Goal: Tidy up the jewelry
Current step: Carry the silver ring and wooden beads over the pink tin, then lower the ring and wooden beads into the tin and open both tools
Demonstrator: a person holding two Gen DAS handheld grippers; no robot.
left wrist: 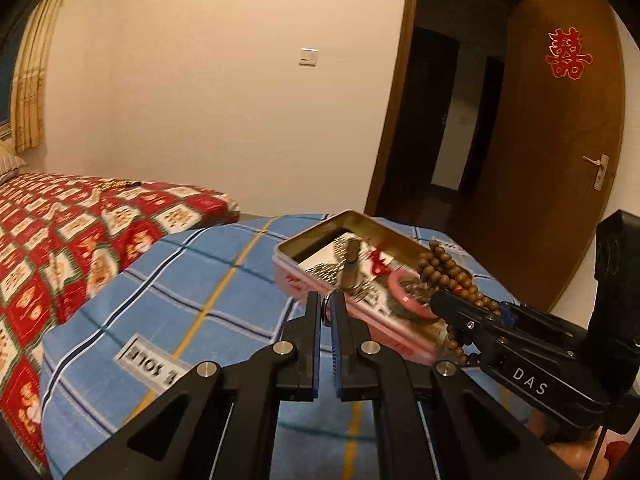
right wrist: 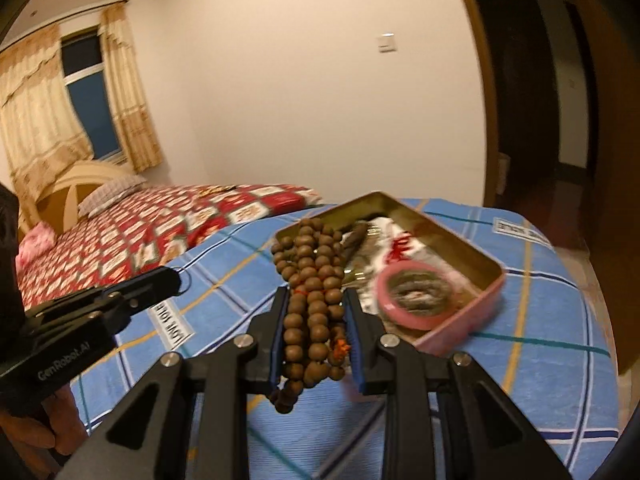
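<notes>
A pink tin box (left wrist: 362,309) with a gold inside sits open on the blue plaid cloth (left wrist: 180,280). It holds a pink bangle (left wrist: 404,304), a dark bead coil and silver chains. My left gripper (left wrist: 328,304) is shut on a thin metal ring (left wrist: 325,307), just in front of the tin's near wall. My right gripper (right wrist: 315,300) is shut on a bunch of brown wooden beads (right wrist: 312,280), held above the tin's (right wrist: 460,320) near left corner. The right gripper also shows in the left wrist view (left wrist: 448,304), and the left gripper in the right wrist view (right wrist: 176,280).
A bed with a red patterned cover (left wrist: 60,240) lies to the left, with small gold items (left wrist: 116,185) on it. An open wooden door (left wrist: 560,140) stands at the right. A window with curtains (right wrist: 80,100) is at the far left.
</notes>
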